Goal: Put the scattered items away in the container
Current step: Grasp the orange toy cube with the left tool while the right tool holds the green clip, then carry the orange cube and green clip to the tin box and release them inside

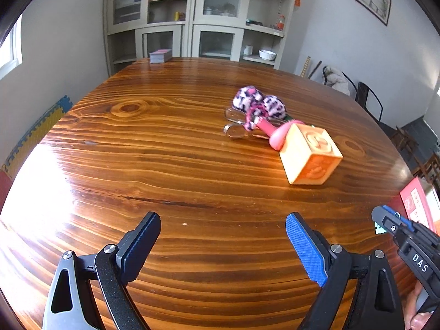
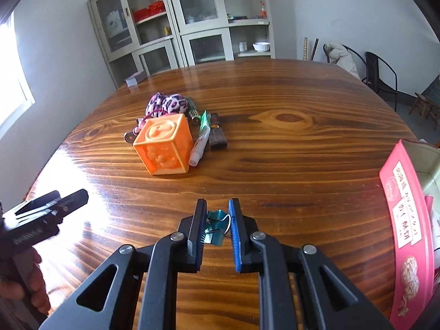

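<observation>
My right gripper (image 2: 217, 206) is shut on a teal binder clip (image 2: 216, 227), held just above the wooden table (image 2: 288, 170). The pink open box (image 2: 407, 220) stands at the right edge of that view. A heap of items lies farther back: an orange embossed cube (image 2: 165, 145), a white tube (image 2: 200, 144), a dark lighter (image 2: 217, 137) and leopard-print pom-poms (image 2: 169, 104). In the left wrist view my left gripper (image 1: 222, 225) is open over bare table, with the cube (image 1: 310, 156), pom-poms (image 1: 258, 103) and a pink item (image 1: 271, 133) ahead to its right.
A deck of cards (image 1: 161, 55) rests at the table's far edge. Grey glass-door cabinets (image 1: 198, 16) stand behind the table. Dark chairs (image 2: 382, 74) stand to the right. A person's hand (image 2: 30, 283) grips the left tool.
</observation>
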### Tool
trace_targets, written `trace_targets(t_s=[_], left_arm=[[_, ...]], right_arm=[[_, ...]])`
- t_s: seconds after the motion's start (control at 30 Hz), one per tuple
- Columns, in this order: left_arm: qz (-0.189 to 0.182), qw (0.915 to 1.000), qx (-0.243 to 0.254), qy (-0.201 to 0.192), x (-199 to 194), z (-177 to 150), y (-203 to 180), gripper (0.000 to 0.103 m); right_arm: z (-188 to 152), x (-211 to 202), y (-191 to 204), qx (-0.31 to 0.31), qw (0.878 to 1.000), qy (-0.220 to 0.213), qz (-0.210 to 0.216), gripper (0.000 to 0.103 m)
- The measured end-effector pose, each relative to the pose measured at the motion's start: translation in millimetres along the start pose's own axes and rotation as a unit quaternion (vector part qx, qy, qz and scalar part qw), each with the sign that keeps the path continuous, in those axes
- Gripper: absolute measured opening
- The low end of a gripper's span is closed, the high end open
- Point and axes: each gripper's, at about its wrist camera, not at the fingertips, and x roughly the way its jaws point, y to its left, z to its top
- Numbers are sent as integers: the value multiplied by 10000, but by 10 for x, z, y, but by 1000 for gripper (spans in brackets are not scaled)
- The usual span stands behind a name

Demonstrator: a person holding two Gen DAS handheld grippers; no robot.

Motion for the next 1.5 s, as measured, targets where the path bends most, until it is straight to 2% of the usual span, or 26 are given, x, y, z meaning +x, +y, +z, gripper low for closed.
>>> trace_targets(t_s=[0.13, 0.37, 0.57, 0.73, 0.8, 0.83, 0.87, 1.07, 1.37, 1.5], left_arm=[[-110, 9999, 62, 57, 75, 24, -193, 94], [-30, 9991, 370, -188, 170, 251, -648, 94], [0, 9997, 192, -165, 469, 491, -861, 94], [185, 9997, 54, -176, 708, 571, -880, 93], [126, 9997, 117, -187, 759, 578, -868, 84], [41, 9998, 160, -125, 775, 571, -869, 64], [9, 9998, 189, -68, 776, 560, -870, 55], [-39, 9996, 189, -193, 552, 515, -795, 54], [-33, 9977, 193, -651, 85, 457, -668, 54], [-91, 9981, -36, -613, 4, 380, -539, 54]], right_arm=[[-29, -37, -14, 6, 10000, -23, 59, 18], [-63, -8, -173, 253, 9996, 71, 133, 18], [-49, -29, -249, 382, 9993, 19, 39, 18], [-40, -22, -271, 424, 9991, 35, 17, 18], [-39, -29, -265, 413, 9991, 30, 13, 18], [-37, -34, -262, 408, 9992, 25, 26, 18], [-36, -38, -259, 407, 9992, 20, 37, 18], [-36, -45, -260, 442, 9989, 9, 135, 18], [-29, -132, -234, 455, 9987, -139, 165, 18], [-43, -133, -185, 348, 9992, -172, 60, 18]])
